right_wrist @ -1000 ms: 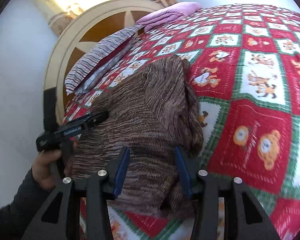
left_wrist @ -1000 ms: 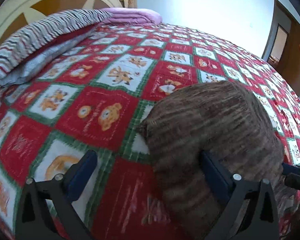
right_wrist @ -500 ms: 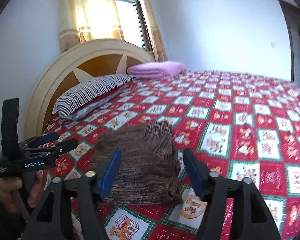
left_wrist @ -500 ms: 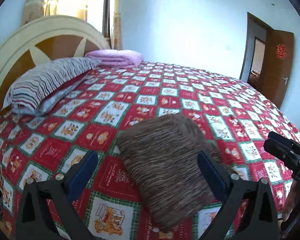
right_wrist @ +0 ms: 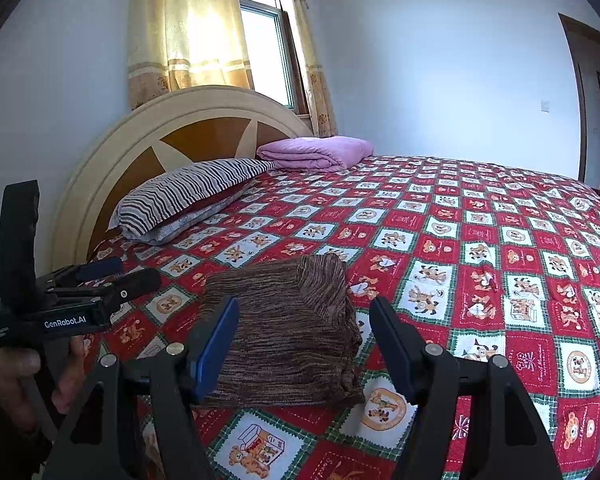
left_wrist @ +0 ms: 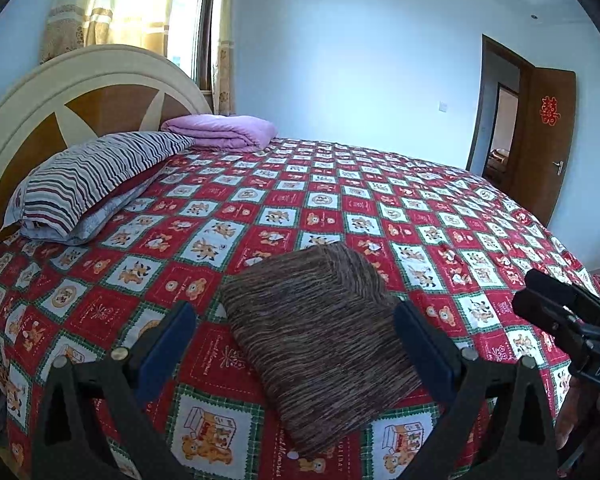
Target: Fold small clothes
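Fingers (left_wrist: pixel 168 340) of the left gripper (left_wrist: pixel 296 344) stand wide apart with blue pads facing in, nothing pinched. Same on the right gripper (right_wrist: pixel 304 340): pads spread, not touching cloth. Both released and raised above the bed, angled down at it.

Folded brown garment (left_wrist: pixel 320 344) lies flat on the bedspread (left_wrist: pixel 440 208), free of both tools. In the left wrist view it shows between the two fingers but lies on the bed beyond them, no contact. In the right wrist view same story, garment framed by the fingers, one corner turned up at the far end. It sits near the front edge of the bed, on the headboard side.

Right wrist view also catches the left gripper from the side (right_wrist: pixel 100 280), held by a hand (right_wrist: pixel 12 376) with a dark sleeve at bottom left. Left wrist view catches the right gripper's body at the right edge (left_wrist: pixel 560 312).

Further out: striped pillow (left_wrist: pixel 96 176) against the headboard (left_wrist: pixel 60 92), folded purple blanket (left_wrist: pixel 224 132) beside it. Curtained window (right_wrist: pixel 228 32) behind the headboard. Brown door (left_wrist: pixel 548 140) open on the far right, red paper-cut on it.
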A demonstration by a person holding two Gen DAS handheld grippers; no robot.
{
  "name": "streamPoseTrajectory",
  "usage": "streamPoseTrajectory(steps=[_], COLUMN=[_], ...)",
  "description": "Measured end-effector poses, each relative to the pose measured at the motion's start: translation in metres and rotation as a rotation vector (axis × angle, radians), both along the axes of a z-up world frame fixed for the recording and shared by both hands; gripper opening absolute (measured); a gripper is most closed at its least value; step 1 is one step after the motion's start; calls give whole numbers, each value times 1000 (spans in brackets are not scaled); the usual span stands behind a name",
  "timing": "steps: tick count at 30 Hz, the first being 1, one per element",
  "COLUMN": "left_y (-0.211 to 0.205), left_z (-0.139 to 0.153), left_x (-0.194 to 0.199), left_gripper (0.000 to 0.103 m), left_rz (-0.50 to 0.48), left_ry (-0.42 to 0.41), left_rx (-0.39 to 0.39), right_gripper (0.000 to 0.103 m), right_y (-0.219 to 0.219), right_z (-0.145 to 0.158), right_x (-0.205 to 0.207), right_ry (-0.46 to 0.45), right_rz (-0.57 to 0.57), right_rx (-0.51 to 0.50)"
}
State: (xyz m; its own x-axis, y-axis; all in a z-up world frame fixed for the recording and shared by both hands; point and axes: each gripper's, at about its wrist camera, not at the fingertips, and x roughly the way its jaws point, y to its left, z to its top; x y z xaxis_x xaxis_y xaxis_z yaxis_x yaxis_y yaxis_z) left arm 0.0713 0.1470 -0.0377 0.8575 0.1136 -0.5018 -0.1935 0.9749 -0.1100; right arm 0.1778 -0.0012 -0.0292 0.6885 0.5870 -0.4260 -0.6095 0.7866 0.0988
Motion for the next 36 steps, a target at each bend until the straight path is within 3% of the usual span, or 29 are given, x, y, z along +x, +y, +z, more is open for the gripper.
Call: streamPoseTrajectory(steps=[36], left_y=[-7], left_z=[-2], left_x=[-1], left_gripper=[102], left_rz=[-3], left_ry=[6], left_rx=[9], right_gripper=[69], right_y=[-2], right_z=[-8], right_x=[-9], right_ry=[20], right_rz=[8], right_rx=[4])
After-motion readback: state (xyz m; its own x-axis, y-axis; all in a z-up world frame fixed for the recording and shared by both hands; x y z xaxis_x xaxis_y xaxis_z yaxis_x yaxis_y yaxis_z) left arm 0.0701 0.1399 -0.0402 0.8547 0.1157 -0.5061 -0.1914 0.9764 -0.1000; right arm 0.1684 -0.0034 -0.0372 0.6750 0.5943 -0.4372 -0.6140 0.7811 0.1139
